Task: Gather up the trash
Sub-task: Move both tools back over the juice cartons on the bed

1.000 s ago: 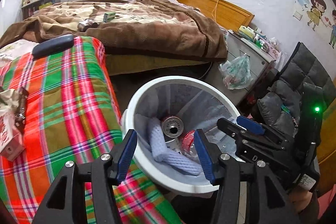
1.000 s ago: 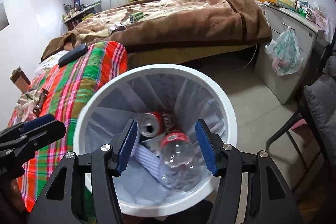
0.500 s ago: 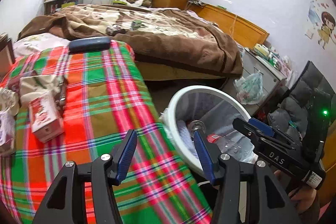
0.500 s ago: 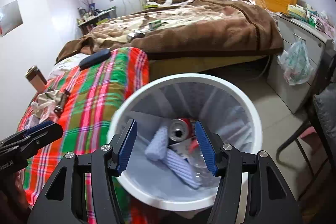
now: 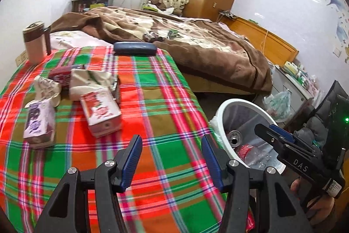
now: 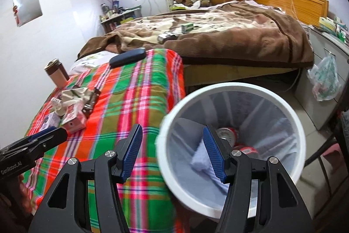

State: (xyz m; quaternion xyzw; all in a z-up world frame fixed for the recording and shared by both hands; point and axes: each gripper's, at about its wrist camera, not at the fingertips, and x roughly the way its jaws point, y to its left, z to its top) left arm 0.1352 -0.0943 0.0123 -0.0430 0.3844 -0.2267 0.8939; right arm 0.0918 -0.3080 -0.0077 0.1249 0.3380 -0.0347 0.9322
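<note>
My left gripper (image 5: 171, 159) is open and empty above the plaid cloth (image 5: 152, 106). On the cloth to its far left lie a red-and-white carton (image 5: 100, 115), a purple-and-white carton (image 5: 38, 121), a red box (image 5: 60, 76) and crumpled wrappers (image 5: 91, 82). The white trash bin (image 5: 220, 115) stands to the right of the cloth and holds a can (image 5: 234, 137), a plastic bottle (image 5: 250, 151) and a pale cloth (image 6: 201, 162). My right gripper (image 6: 172, 154) is open and empty over the near left rim of the bin (image 6: 283, 102). The cartons also show in the right wrist view (image 6: 73, 119).
A dark glasses case (image 5: 135, 48) and a brown-and-beige tumbler (image 5: 35, 43) stand at the far end of the cloth. A bed with a brown blanket (image 5: 207, 47) lies beyond. A plastic bag (image 6: 325, 78) hangs on a grey cabinet at the right, next to a dark chair (image 5: 322, 123).
Both grippers have swung left, away from over the bin toward the plaid cloth. The cartons and wrappers have come into view. Both stay open and empty.
</note>
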